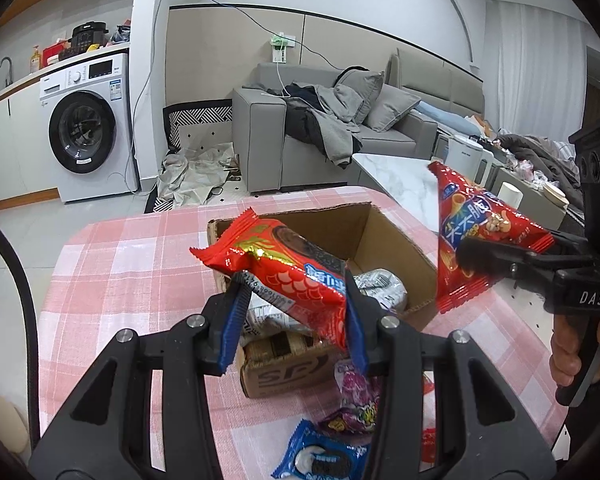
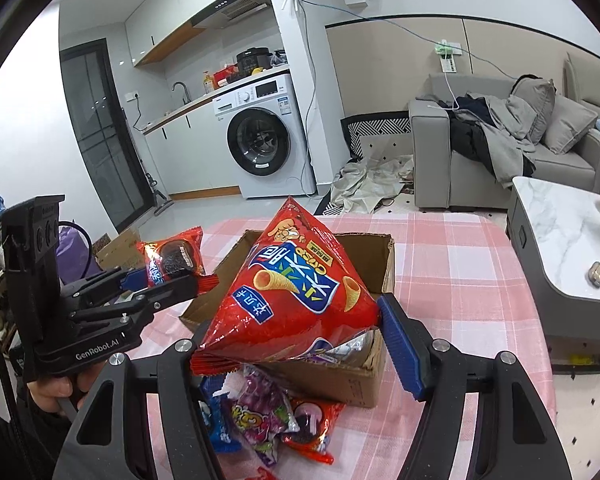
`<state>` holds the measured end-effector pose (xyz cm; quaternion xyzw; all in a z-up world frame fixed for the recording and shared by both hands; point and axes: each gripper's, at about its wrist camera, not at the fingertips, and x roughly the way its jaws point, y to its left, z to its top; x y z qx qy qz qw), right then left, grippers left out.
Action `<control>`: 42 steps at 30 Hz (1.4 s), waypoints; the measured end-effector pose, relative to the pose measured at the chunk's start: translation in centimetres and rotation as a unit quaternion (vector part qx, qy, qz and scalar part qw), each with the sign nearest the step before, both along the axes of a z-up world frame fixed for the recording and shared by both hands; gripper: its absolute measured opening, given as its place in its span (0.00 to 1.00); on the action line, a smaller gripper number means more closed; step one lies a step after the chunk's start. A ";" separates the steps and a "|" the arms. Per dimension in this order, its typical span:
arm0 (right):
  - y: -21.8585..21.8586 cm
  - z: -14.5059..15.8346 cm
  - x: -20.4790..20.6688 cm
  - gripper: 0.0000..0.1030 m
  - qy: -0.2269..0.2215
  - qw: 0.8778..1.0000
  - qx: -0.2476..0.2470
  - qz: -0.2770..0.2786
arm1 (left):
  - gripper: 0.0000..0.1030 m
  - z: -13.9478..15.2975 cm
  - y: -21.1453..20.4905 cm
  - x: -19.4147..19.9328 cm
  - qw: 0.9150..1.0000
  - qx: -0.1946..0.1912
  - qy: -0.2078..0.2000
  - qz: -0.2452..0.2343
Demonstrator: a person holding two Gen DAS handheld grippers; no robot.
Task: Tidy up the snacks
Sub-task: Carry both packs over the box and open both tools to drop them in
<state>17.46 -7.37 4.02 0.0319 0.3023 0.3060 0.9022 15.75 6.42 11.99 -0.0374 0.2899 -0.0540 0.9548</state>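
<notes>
Left gripper [image 1: 296, 316]: your fingers are closed on a red cookie pack [image 1: 284, 268], held above the near-left edge of the cardboard box [image 1: 384, 240].
Right gripper [image 2: 296, 344]: your fingers pinch the bottom seam of a red cone-snack bag [image 2: 300, 292], held over the box's near side.
Cardboard box: open, on the pink checked tablecloth [image 1: 120, 264]; silver packets [image 1: 380, 284] lie inside.
Loose snacks: purple candy packet [image 2: 260, 412], blue cookie pack [image 1: 320, 456], on the cloth just in front of the box.
</notes>
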 end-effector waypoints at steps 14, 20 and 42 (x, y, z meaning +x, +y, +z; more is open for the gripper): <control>2.1 -2.6 4.2 0.66 0.029 1.000 -0.004 -0.006 | 0.39 -3.0 -1.1 6.9 1.000 0.011 0.029 -0.004; 2.7 -3.7 5.7 0.66 0.033 0.999 -0.005 -0.004 | 0.39 -4.4 -1.9 9.7 0.999 0.024 0.038 -0.002; 5.7 -5.4 9.1 0.66 0.015 0.999 -0.042 0.005 | 0.40 -9.0 -2.2 15.3 0.997 0.040 0.060 -0.003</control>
